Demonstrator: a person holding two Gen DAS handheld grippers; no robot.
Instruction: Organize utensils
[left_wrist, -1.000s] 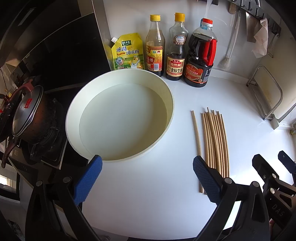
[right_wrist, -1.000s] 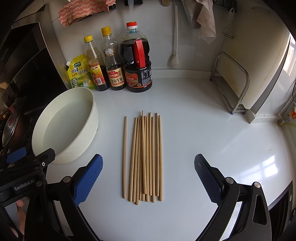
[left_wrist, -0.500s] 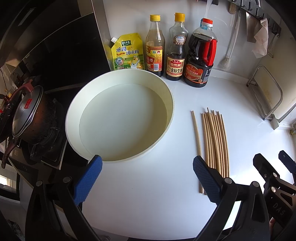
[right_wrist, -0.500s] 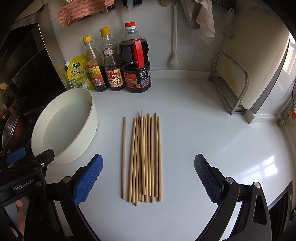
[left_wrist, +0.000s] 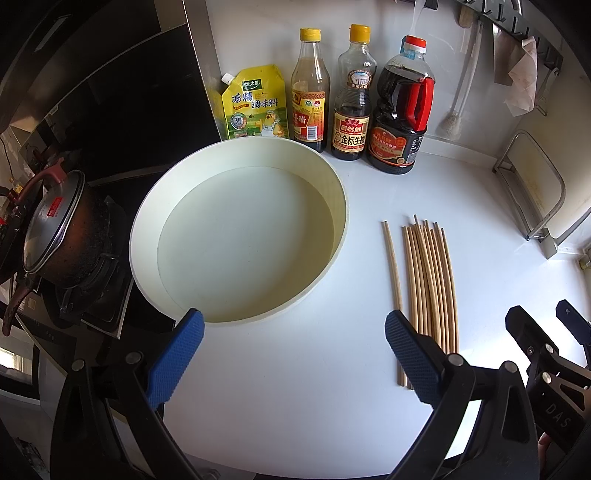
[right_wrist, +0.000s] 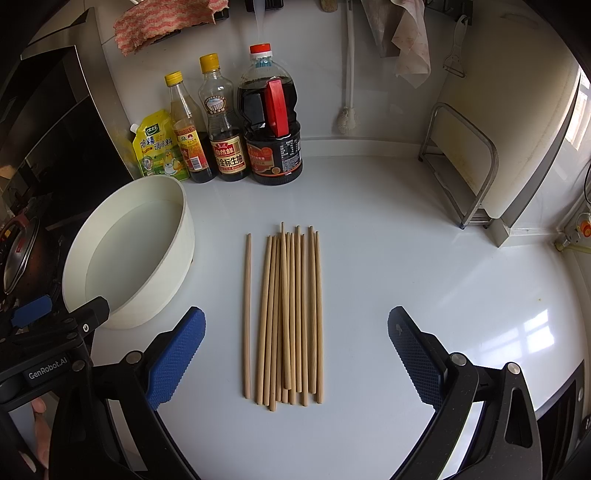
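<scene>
Several wooden chopsticks lie side by side on the white counter, one single stick a little apart on their left. In the left wrist view the chopsticks sit to the right of a round cream basin that holds nothing. My right gripper hovers open over the near ends of the bundle, the sticks between its blue pads. My left gripper is open near the basin's front rim, holding nothing. The basin stands left of the sticks.
A yellow seasoning pouch, two yellow-capped bottles and a large soy sauce jug line the back wall. A lidded pot sits on the stove at left. A metal rack with a board stands at right.
The right wrist view has shifted slightly, so the chopsticks and bottles sit a touch higher and left in it. The left gripper and the objects have not moved.
</scene>
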